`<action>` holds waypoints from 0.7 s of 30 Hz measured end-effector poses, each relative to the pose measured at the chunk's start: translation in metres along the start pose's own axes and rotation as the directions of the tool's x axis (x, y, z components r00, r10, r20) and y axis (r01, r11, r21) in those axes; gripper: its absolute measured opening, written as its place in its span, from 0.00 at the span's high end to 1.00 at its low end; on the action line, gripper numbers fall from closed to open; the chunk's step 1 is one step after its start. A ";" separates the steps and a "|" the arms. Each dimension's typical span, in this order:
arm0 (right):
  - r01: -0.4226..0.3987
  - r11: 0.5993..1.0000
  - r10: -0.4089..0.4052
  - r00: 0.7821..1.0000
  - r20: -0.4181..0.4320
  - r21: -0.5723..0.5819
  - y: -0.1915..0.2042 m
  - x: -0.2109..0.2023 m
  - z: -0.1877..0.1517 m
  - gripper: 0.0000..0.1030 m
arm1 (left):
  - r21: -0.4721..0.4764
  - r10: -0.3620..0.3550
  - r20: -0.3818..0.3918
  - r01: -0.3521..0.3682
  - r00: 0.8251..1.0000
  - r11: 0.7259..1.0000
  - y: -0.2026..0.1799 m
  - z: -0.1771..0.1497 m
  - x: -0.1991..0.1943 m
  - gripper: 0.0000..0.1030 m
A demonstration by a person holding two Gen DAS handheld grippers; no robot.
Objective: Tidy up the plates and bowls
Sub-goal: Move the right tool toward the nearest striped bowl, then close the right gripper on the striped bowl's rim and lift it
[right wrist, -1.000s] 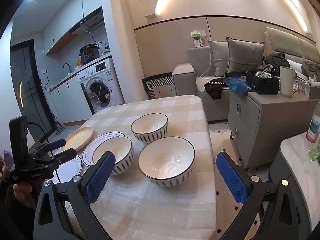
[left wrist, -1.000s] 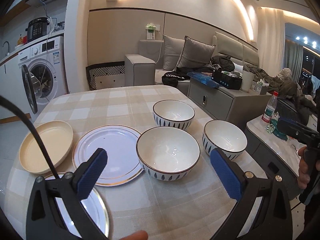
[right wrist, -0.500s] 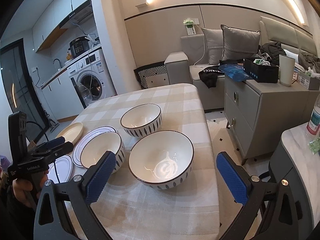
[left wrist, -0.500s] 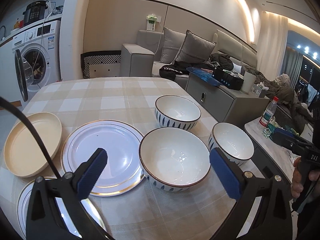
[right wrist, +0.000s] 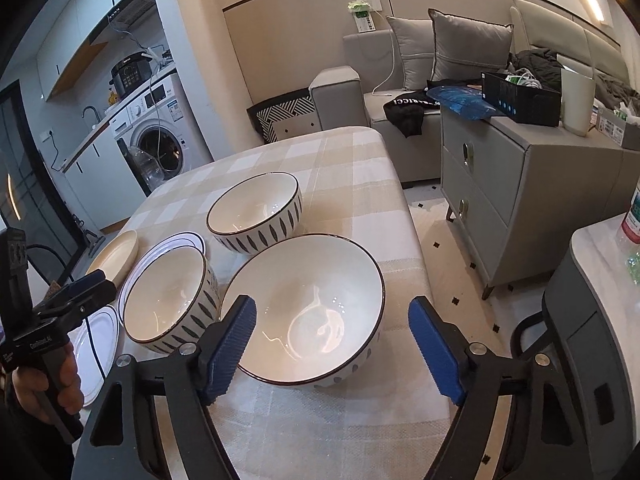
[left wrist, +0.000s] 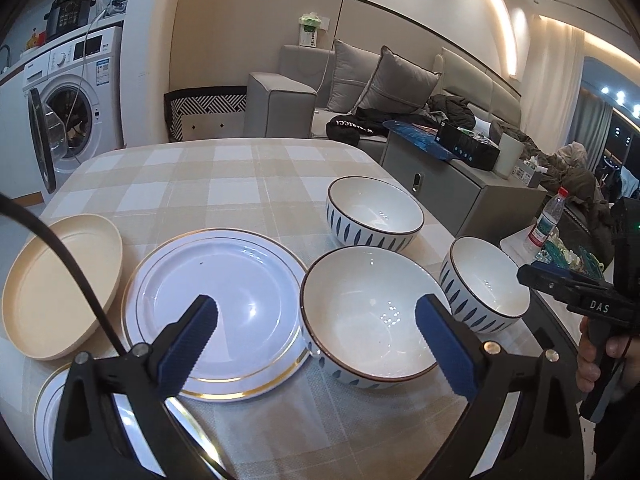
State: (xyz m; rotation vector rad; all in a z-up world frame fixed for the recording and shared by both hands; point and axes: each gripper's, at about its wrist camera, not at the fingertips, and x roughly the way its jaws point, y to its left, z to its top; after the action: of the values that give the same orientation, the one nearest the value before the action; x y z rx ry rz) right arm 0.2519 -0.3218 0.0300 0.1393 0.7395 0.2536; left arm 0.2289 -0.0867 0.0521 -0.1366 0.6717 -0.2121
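**A:** Starting at the left, what is worrying you?

**B:** The cream plate [left wrist: 60, 292] and the gold-rimmed plate [left wrist: 218, 312] are lying almost edge to edge, and the middle bowl [left wrist: 370, 316] is touching that plate's rim. The left gripper [left wrist: 316, 344] is hovering above them with its jaws released and nothing between them. If it is lowering here, its left pad is likely to be knocking the plate while the right one is catching the bowl.

**A:** And further right?

**B:** The near bowl [right wrist: 308, 310] is sitting close to the table [right wrist: 360, 168] edge, just beside the middle bowl. The right gripper [right wrist: 332, 340] is poised over it; its jaws have just been closing, yet they are gaping and gripping nothing. The left pad is sitting over the bowl's left rim, the right pad is standing clear outside the right rim. A pinch on one thin, glossy wall is risking a slip or a tip, I'd judge, and a shove is pushing it into its neighbour or toward the edge.

**A:** The far bowl [right wrist: 254, 212]?

**B:** Sitting apart, behind both.
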 end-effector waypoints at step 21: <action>-0.003 0.996 0.016 0.989 -0.149 0.091 -0.026 0.052 -0.005 0.48 | 0.028 0.005 0.002 -0.005 1.000 1.000 -0.011 0.001 0.008 0.04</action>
State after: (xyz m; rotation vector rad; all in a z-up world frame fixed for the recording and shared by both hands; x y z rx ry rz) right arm 0.2897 -0.3326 -0.0128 0.2119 0.9007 0.2412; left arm 0.2341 -0.0989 0.0504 -0.1080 0.6673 -0.2162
